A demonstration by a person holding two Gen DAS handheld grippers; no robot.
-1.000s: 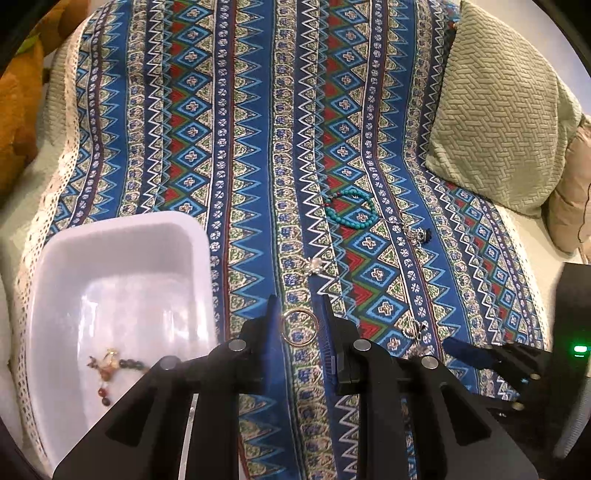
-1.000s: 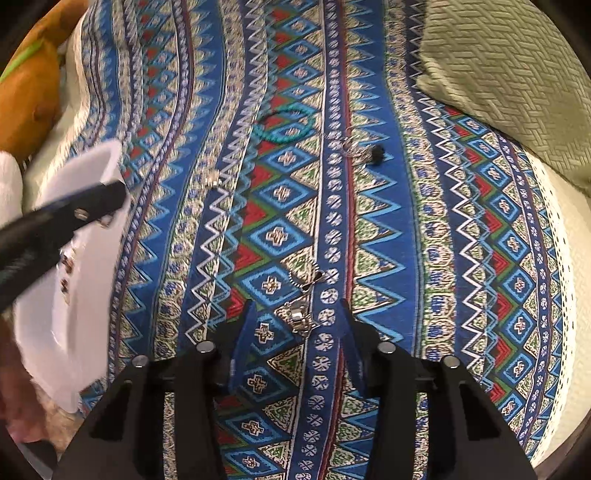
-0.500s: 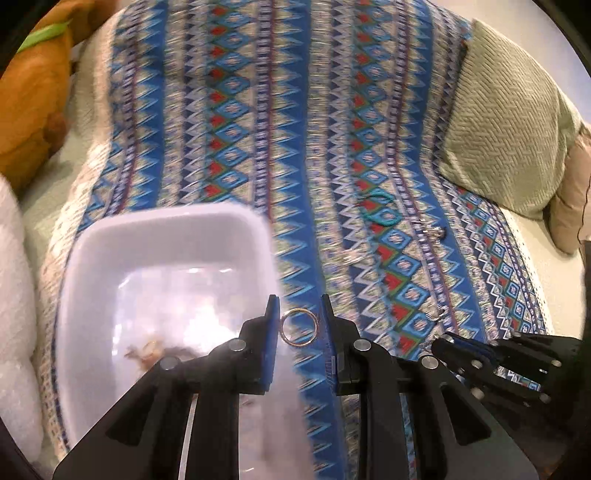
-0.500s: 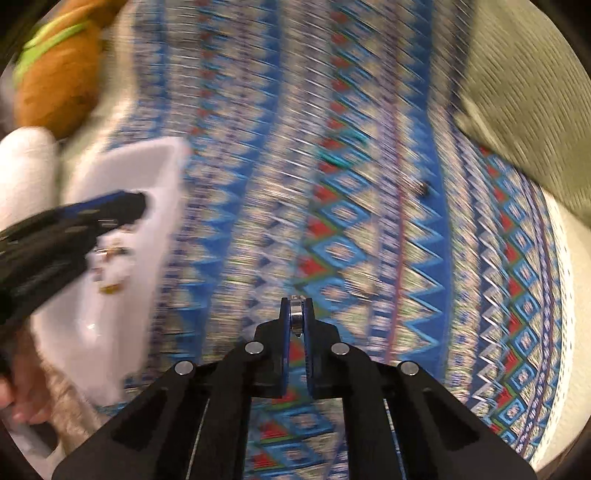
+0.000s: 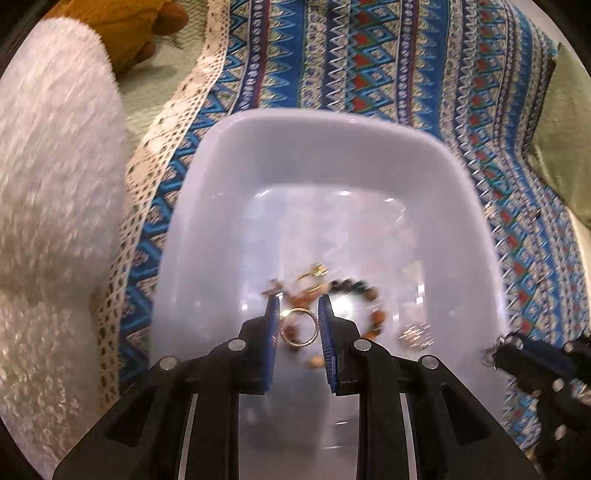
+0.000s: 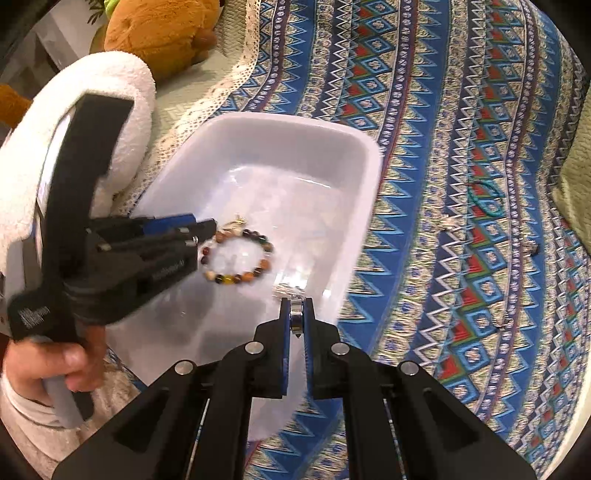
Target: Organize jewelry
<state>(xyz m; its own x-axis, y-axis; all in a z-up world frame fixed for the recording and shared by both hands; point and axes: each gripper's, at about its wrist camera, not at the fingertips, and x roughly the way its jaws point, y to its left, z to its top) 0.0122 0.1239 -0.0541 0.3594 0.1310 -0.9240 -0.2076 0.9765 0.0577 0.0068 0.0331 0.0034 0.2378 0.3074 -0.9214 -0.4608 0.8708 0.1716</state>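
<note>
A white plastic tub sits on the patterned blue blanket; it also shows in the right wrist view. A beaded bracelet lies in it, along with a small silver piece. My left gripper is shut on a gold ring and holds it over the tub. My right gripper is shut on a small silver jewelry piece above the tub's right rim. My left gripper shows in the right wrist view.
On the blanket to the right lie a teal bead bracelet and several small silver pieces. A white fluffy cushion is left of the tub, an orange plush toy behind it, a green pillow at far right.
Both grippers have swung left from the blanket to over the tub. The right gripper closed on the silver piece it straddled. The left still holds the ring.
</note>
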